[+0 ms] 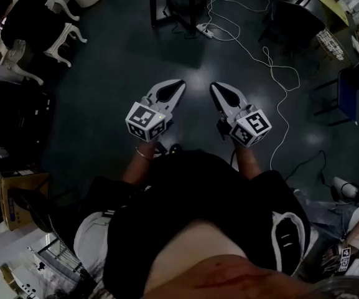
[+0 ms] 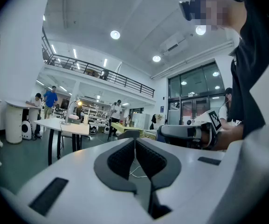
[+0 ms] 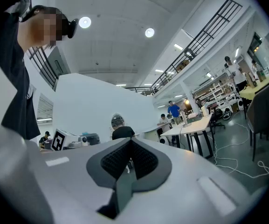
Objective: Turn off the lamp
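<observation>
both shut, empty — i had left gripper (image 1: 174,91) and right gripper (image 1: 219,93) level; the lit lamp (image 2: 71,112) stood on a table (image 2: 73,127) well ahead, roughly between their lines — neither looked nearer.

Wears a loose black top (image 1: 198,192) and a thin bracelet (image 1: 143,155) at the left wrist. White plastic left gripper (image 1: 179,86) and right gripper (image 1: 215,88), lined with dark grey ribbed pads (image 2: 120,160), each bearing a cube (image 1: 147,121) of black-and-white square markers.
</observation>
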`<state>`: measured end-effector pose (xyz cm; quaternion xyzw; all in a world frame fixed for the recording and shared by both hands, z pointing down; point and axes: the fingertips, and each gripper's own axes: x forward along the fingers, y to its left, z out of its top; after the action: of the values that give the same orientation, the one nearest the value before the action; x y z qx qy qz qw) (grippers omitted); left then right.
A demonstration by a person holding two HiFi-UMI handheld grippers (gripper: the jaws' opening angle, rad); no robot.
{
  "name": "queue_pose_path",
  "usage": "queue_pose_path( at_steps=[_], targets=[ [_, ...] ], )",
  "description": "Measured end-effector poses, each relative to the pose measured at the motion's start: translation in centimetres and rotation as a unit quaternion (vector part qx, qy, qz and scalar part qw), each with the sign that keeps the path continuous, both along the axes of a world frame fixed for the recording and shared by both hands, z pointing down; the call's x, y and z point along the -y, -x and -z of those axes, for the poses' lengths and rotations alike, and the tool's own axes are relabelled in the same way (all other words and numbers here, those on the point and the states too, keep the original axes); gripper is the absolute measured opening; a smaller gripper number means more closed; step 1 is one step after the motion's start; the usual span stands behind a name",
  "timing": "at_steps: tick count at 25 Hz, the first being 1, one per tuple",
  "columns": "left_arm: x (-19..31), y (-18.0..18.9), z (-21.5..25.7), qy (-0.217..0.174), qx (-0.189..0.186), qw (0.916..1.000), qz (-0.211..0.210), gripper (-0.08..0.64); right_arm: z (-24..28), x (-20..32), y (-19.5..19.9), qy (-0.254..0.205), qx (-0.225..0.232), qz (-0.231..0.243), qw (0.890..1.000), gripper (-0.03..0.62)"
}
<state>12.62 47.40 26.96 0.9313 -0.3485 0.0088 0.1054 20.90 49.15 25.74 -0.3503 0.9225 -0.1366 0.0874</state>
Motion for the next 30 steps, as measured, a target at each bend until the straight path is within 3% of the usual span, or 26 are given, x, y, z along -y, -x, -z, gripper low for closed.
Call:
queue_pose_path(
  at_steps=[9,25,30],
  targets=[
    [0.1,1.5,-0.6,-0.011,0.009,0.9999,-0.001,0.015,-0.1,0.1,1.2,-0.006,-0.001,-0.006,1.000,-0.002],
    [1.8,8.3,-1.4,-0.019,-0.003,0.9998,0.007,0.015,-0.2,2.2,6.0,-0.012,0.010,-0.047,0.999,0.000],
    [3.1,8.5,-1.8,-0.012,-0.014,0.9998,0.005,0.015,-0.1,3.6,6.1,-0.004,0.004,-0.047,0.999,0.000]
  ],
)
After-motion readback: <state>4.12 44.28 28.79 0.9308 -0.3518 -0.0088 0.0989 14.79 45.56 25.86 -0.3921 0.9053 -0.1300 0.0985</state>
